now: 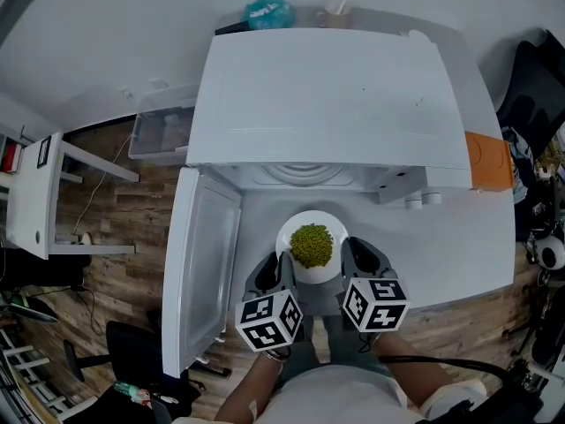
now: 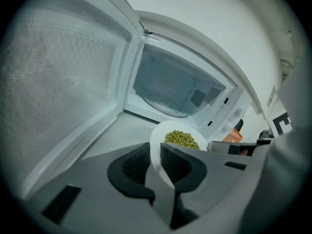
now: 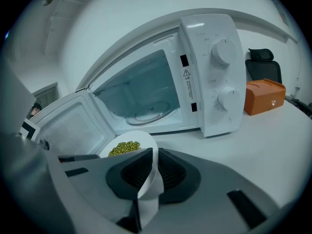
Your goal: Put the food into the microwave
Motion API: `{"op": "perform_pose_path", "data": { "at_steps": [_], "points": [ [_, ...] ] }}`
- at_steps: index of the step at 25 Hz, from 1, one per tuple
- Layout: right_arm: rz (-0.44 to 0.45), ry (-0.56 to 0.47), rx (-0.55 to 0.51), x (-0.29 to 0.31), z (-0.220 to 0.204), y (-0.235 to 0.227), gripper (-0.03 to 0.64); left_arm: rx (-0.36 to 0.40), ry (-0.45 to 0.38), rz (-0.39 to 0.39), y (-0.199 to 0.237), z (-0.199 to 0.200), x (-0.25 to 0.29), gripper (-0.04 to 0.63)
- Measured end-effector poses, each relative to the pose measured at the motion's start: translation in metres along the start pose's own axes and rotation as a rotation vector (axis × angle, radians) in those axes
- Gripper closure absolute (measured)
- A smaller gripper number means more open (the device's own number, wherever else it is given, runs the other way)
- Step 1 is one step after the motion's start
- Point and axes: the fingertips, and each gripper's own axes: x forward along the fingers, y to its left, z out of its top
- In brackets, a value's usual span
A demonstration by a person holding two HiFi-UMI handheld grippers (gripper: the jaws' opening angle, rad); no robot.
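A white plate (image 1: pixel 328 268) heaped with green beans (image 1: pixel 312 244) hangs in front of the open white microwave (image 1: pixel 327 104). My left gripper (image 1: pixel 281 270) is shut on the plate's left rim and my right gripper (image 1: pixel 349 263) is shut on its right rim. In the left gripper view the plate (image 2: pixel 158 140) runs edge-on between the black pads (image 2: pixel 136 165), with the beans (image 2: pixel 182 139) beyond. The right gripper view shows the plate (image 3: pixel 146 143) pinched the same way and the beans (image 3: pixel 124 147) to the left. The microwave cavity (image 3: pixel 141 94) with its glass turntable (image 3: pixel 148 113) stands empty.
The microwave door (image 1: pixel 199 263) is swung out to the left, close to my left gripper. An orange box (image 1: pixel 488 162) sits on the white table (image 1: pixel 459 246) right of the microwave. Control knobs (image 3: pixel 224 50) are on its right front. A black chair (image 1: pixel 137 352) stands at lower left.
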Motion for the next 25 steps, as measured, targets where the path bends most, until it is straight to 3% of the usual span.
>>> {"op": "perform_pose_path", "data": {
  "at_steps": [18,25],
  "points": [
    [0.026,-0.059,-0.002,0.013,0.042,0.011,0.571,0.021,-0.085,0.017,0.000,0.047,0.009,0.528],
    [0.026,-0.091,0.014,0.022,0.057,0.011,0.571,-0.006,-0.098,0.019,0.001,0.060,0.019,0.528]
  ]
}}
